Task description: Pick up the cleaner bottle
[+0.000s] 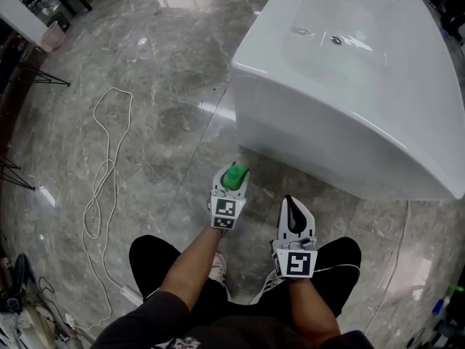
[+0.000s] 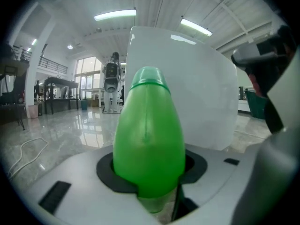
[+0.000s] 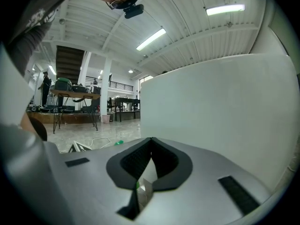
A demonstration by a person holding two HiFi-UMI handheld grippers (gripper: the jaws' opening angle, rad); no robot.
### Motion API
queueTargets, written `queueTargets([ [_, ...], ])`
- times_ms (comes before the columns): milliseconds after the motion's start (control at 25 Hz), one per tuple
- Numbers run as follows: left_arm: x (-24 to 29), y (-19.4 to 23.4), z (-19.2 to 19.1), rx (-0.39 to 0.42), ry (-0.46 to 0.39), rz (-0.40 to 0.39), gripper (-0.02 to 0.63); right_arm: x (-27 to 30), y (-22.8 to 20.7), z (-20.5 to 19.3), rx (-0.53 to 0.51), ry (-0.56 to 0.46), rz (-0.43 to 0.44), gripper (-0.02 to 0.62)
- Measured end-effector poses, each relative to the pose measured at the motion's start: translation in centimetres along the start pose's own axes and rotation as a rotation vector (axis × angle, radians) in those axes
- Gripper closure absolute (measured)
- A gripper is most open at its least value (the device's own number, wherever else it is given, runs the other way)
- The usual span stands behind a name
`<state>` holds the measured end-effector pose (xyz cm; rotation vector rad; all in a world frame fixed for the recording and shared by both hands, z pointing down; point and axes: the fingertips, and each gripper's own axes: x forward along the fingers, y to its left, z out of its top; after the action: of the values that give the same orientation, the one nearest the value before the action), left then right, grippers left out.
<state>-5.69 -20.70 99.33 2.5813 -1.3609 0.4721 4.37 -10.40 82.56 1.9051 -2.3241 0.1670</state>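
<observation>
The left gripper (image 1: pixel 232 185) is seen closed on the cleaner bottle (image 2: pixel 149 135). In the left gripper view both dark pads are pressed against the sides of the green body, which is gripped low down. The bottle is held upright, and its rounded shoulders and cap are seen rising above the jaws. In the head view only the green top is visible, between the jaw tips at the front of that gripper.

The right gripper (image 1: pixel 292 206) is held just beside the left one, at about 4 o'clock from it. Its jaws are brought together at the tips, and nothing is gripped between them in the right gripper view. Both grippers are carried on bare forearms above the person's knees.

A large white tub (image 1: pixel 349 86) is seen at about 1 o'clock from the bottle, near it but apart. Its side wall fills the background of both gripper views. A loose white cable (image 1: pixel 109 166) is laid in loops on the grey marble floor (image 1: pixel 167 64) at about 9 o'clock, well apart from the grippers.
</observation>
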Motion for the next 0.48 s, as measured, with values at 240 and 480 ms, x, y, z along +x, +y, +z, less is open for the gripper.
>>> queueTargets([
  [240,-4.4,0.3,9.6,-0.034,-0.015,0.042,0.422,-1.4,-1.0,7.4,0.130,0.030,-0.056,0.580],
  [480,-11.4,-2.7,27.6,-0.063,-0.022,0.007,0.422,-6.0,-4.6,22.1,0.080,0.076,-0.120,0.580],
])
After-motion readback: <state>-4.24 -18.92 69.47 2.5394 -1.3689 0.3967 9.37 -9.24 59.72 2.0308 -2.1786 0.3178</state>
